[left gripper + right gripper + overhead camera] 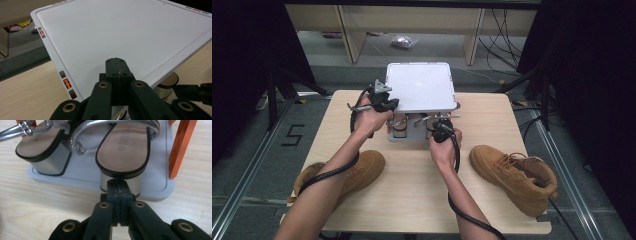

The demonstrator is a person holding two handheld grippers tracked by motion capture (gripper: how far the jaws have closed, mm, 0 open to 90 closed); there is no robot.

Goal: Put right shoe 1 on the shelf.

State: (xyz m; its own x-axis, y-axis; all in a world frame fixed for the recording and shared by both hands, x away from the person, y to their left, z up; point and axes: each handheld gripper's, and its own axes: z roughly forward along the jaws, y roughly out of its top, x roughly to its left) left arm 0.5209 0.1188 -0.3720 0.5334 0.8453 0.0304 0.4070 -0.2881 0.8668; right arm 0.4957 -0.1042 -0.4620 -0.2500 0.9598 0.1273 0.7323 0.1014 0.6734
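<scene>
Two tan suede lace-up boots lie nearest, one (347, 172) by the left forearm, the other (514, 175) right of the right forearm, on the pale wooden surface (412, 200). Beyond them, the left claw (117, 65), jaws together and gripping nothing, hovers over the white square upper tray (120, 32) of the rack. The right claw (119, 187), also closed on nothing, points at the block heel of a silver-strapped sandal (125, 152) on the grey lower tray (160, 187), beside its mate (40, 151).

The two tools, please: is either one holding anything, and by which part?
Nothing is held: the left tool sits shut over the white lid, the right tool shut at a sandal's heel.
</scene>
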